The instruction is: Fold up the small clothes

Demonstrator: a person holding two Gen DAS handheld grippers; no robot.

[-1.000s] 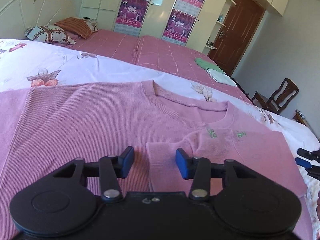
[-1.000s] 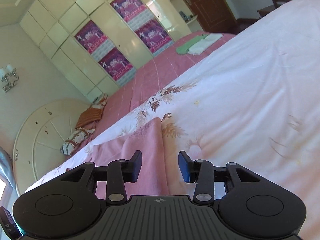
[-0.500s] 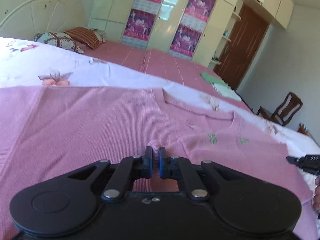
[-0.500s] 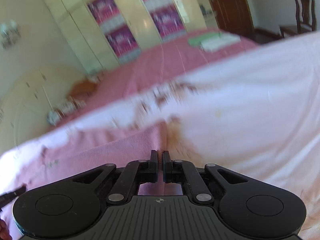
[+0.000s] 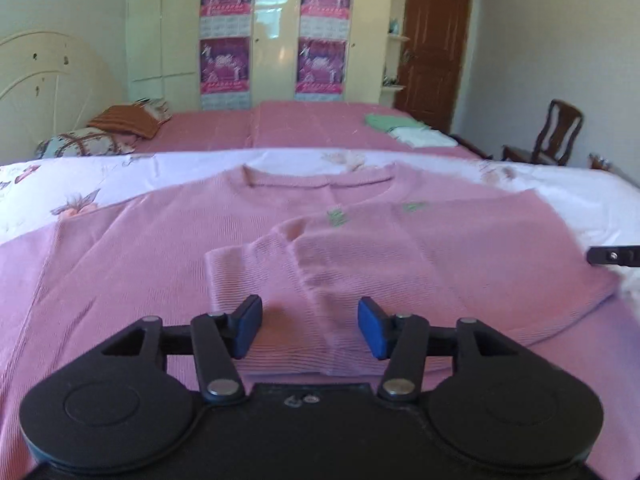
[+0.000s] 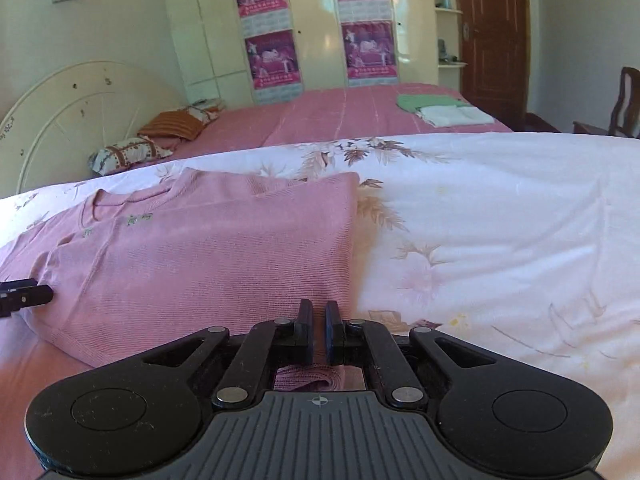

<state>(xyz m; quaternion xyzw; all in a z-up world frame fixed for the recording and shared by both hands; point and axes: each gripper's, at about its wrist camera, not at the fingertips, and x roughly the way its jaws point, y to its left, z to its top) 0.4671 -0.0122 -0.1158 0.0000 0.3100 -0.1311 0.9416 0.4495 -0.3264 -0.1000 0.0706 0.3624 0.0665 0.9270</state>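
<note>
A pink knit sweater point(image 5: 132, 264) lies flat on the white floral bed sheet point(image 5: 120, 176), its right side folded in over the body with the sleeve cuff point(image 5: 256, 276) on top. My left gripper point(image 5: 310, 326) is open just above that cuff, holding nothing. In the right wrist view the sweater point(image 6: 208, 248) shows its folded right edge. My right gripper point(image 6: 318, 330) is shut on the sweater's lower right edge, with pink fabric bunched behind the pads. A tip of the right gripper point(image 5: 614, 257) shows at the left view's right edge.
A second bed with a pink cover point(image 6: 360, 114) lies behind, with folded green and white clothes point(image 6: 444, 110) and pillows point(image 6: 152, 140). A cream wardrobe with posters point(image 5: 276, 32), a brown door point(image 5: 434, 40) and a wooden chair point(image 5: 552, 132) stand beyond.
My left gripper closed on the sleeve cuff, then opened and let it go on the sweater. My right gripper closed on the sweater's edge and stays shut while both views levelled out.
</note>
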